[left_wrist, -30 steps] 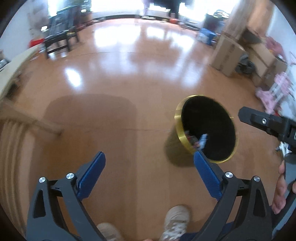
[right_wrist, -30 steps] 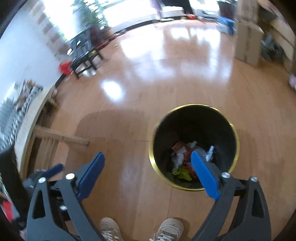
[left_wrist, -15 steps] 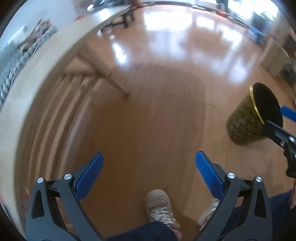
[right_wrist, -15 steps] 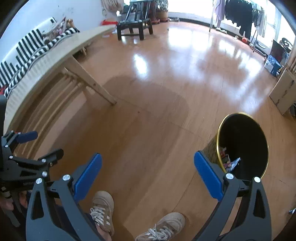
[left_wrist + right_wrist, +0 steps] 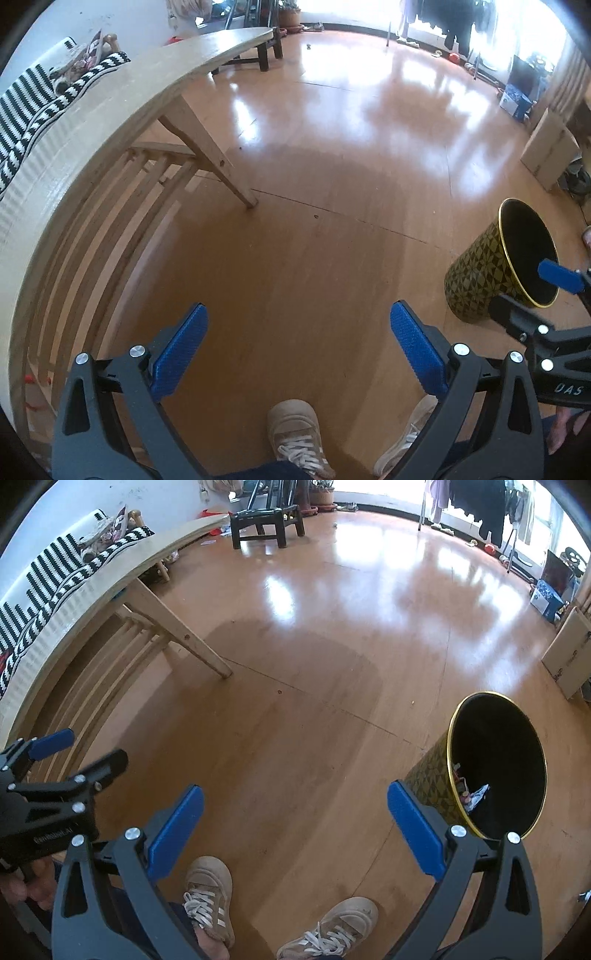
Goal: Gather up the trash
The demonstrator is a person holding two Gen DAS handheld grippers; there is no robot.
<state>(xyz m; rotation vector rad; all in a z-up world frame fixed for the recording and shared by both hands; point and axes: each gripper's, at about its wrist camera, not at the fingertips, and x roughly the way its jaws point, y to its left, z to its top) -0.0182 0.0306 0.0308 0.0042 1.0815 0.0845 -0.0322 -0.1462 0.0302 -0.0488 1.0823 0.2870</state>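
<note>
Left tongs [image 5: 298,345]: released, empty. Right tongs [image 5: 295,819]: released, empty. Both swung off the bin [image 5: 495,764] within the last second toward the desk [image 5: 122,110]; the bin now stands right of them, wrappers [image 5: 471,794] inside. Judged: drop finished, next piece being sought; none visible on the floor [image 5: 314,686]. Writing: "DAS" on the right tongs' body, the rest seemingly cut off.
</note>
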